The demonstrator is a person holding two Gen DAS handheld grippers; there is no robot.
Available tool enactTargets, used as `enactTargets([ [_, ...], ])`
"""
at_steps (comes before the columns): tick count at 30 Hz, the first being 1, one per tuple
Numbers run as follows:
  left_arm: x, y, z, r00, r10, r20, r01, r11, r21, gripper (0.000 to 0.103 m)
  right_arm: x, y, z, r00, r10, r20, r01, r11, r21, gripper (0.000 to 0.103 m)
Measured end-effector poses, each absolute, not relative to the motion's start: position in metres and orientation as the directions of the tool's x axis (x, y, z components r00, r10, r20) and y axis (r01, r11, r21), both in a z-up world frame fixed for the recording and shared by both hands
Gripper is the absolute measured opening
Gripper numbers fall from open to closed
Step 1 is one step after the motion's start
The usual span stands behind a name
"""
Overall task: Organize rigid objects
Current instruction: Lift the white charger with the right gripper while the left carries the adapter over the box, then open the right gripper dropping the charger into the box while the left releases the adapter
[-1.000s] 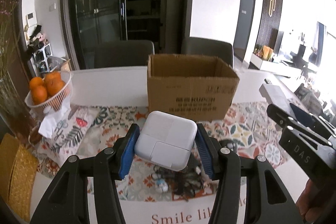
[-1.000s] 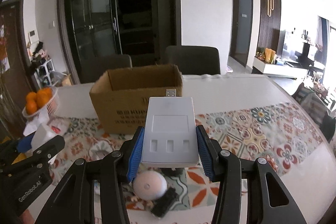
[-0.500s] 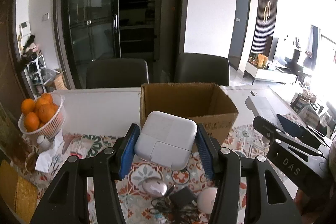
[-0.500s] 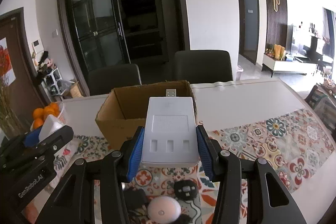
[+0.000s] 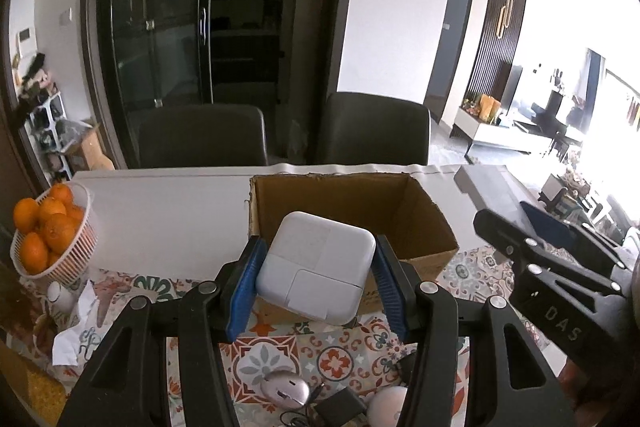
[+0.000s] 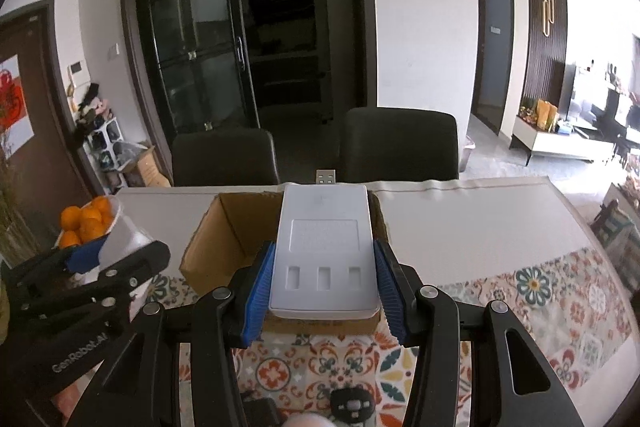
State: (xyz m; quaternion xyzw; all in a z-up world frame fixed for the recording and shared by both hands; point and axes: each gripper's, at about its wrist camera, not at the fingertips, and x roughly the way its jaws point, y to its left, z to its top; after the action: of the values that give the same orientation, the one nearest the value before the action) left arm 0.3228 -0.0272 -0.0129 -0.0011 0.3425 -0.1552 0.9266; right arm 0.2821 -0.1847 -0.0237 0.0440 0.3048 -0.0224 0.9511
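Note:
My left gripper (image 5: 316, 283) is shut on a white square power adapter (image 5: 316, 269), held above the near edge of the open cardboard box (image 5: 424, 223). My right gripper (image 6: 323, 287) is shut on a flat white USB hub (image 6: 324, 247) with its plug pointing forward, held over the box's front wall (image 6: 224, 231). Each gripper shows in the other's view: the right one in the left wrist view (image 5: 560, 267) and the left one in the right wrist view (image 6: 80, 291). A grey mouse (image 5: 286, 391), a black charger (image 5: 340, 407) and a round white object (image 5: 388, 405) lie on the patterned mat below.
A white basket of oranges (image 5: 48, 239) stands at the table's left, with crumpled tissue (image 5: 76, 331) beside it. Two dark chairs (image 5: 200, 135) stand behind the white table (image 5: 168, 203). A black key fob (image 6: 352, 403) lies on the mat (image 6: 560, 291).
Both grippers have risen and moved forward toward the box with their objects held. The box interior now shows from above, and the items on the mat have dropped lower in view.

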Motion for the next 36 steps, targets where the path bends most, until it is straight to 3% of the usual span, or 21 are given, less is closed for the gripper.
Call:
enactTargets([
  [13, 0.382, -0.044, -0.014, 0.643, -0.271, -0.716, 0.301, 0.95, -0.089, 0.053, 0.35, -0.19, -0.029, 0.739, 0.029, -0.673, 0.014, 0.998, 0.059, 0.049],
  [26, 0.436, -0.067, -0.047, 0.498, -0.234, -0.835, 0.306, 0.948, -0.083, 0.053, 0.409, -0.21, -0.069, 0.581, 0.095, -0.808, 0.008, 0.992, 0.122, 0.049],
  [36, 0.449, -0.074, -0.069, 0.437, -0.191, -0.879, 0.296, 0.953, -0.06, 0.056, 0.429, -0.214, -0.099, 0.501, 0.124, -0.857, 0.013, 0.988, 0.151, 0.051],
])
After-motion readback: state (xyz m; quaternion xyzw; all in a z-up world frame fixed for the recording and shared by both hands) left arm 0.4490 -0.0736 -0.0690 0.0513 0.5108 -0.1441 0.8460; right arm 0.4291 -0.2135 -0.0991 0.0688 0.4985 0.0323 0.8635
